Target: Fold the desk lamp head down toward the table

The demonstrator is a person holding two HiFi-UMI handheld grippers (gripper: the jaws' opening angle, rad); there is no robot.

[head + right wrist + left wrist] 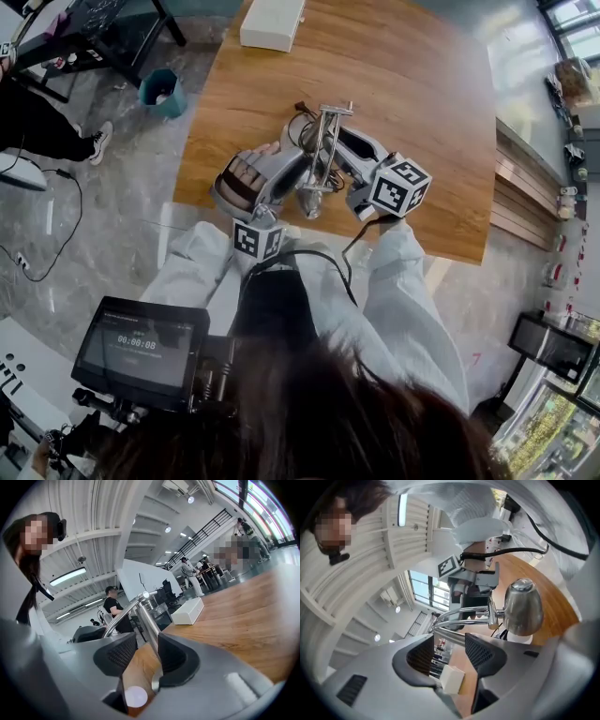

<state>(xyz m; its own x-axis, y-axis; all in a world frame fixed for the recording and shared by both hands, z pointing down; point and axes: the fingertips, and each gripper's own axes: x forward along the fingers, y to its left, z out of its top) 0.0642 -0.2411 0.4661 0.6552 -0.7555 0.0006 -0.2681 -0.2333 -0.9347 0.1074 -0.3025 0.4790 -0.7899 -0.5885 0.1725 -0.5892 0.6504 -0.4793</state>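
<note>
The chrome desk lamp (323,141) stands on the wooden table (422,84), its jointed arms folded over and its silver head (309,202) low at the near side. My left gripper (298,169) comes in from the left. In the left gripper view its jaws (450,653) are open, with a lamp arm rod (450,637) crossing just past the tips and the lamp head (522,606) beyond to the right. My right gripper (336,139) reaches in from the right. Its jaws (147,656) are open around the lamp post (145,616), which lies against the right-hand pad (171,656).
A white box (272,23) lies at the table's far edge, seen as well in the right gripper view (187,611). A teal bin (162,92) sits on the floor to the left. A camera monitor (141,352) hangs near my body. People stand far off (190,576).
</note>
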